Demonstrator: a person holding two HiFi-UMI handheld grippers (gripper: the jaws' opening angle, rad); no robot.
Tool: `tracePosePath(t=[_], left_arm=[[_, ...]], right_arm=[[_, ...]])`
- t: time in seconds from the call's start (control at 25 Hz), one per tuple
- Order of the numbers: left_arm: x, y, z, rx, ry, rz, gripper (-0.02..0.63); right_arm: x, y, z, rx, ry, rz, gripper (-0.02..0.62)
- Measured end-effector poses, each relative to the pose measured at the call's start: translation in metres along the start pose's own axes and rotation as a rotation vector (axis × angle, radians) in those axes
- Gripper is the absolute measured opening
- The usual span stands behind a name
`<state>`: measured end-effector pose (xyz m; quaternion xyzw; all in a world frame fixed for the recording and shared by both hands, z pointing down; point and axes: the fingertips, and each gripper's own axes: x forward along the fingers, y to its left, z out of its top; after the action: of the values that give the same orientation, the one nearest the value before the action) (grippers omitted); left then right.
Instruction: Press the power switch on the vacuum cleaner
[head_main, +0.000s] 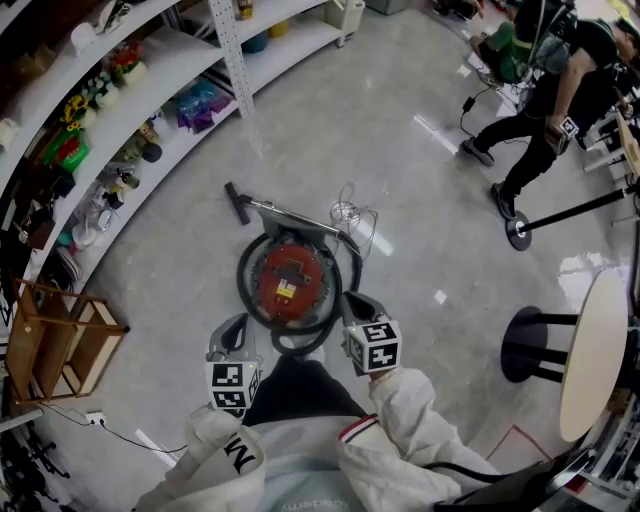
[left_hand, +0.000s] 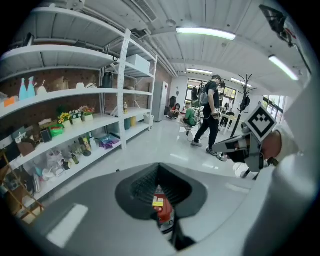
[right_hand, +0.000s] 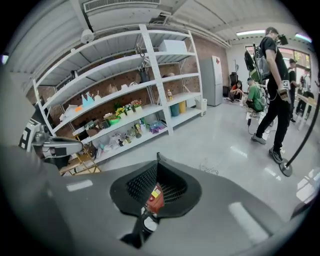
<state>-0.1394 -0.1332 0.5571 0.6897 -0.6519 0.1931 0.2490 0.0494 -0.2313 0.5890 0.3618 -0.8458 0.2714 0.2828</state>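
Grey polished floor (head_main: 400, 150) carries the round red canister vacuum cleaner (head_main: 290, 280), ringed by its black hose (head_main: 244, 285), just ahead of the clenched, empty left claw (head_main: 238, 322) and right claw (head_main: 352, 298); probably heavy and rigid, it should need only a firm downward push on top, no grasp.

Air over the vacuum cleaner (head_main: 291, 282) is open, so there's a free drop onto its red top from my L gripper (head_main: 236, 330) and R gripper (head_main: 356, 303), both just near side of it. Black hose (head_main: 243, 285) rings the body close in and blocks a low side approach. Wand (head_main: 290, 215) and white cord (head_main: 350, 213) lie on the far side. Shelves (head_main: 150, 90) and wooden rack (head_main: 60, 335) line the L, well apart w/ bare floor btw. Round table (head_main: 598, 345) is to the R, apart. Pole stand (head_main: 518, 232) and a person (head_main: 550, 95) are far off.
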Motion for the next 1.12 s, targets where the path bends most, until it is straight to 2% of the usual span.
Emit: tracePosePath(t=[0.4,0.88,1.12], left_arm=[[-0.018,0.004,0.064,0.024,-0.102,0.021,0.0],[-0.027,-0.005,0.107,0.073,-0.198,0.015,0.0],[-0.031,-0.013,0.109,0.078,-0.218,0.036,0.0]], right_arm=[[-0.056,0.014,0.07,-0.039,-0.142,0.027,0.002],[-0.082,0.027,0.105,-0.039,-0.256,0.048,0.001],[-0.09,0.019,0.1,-0.046,-0.263,0.058,0.0]])
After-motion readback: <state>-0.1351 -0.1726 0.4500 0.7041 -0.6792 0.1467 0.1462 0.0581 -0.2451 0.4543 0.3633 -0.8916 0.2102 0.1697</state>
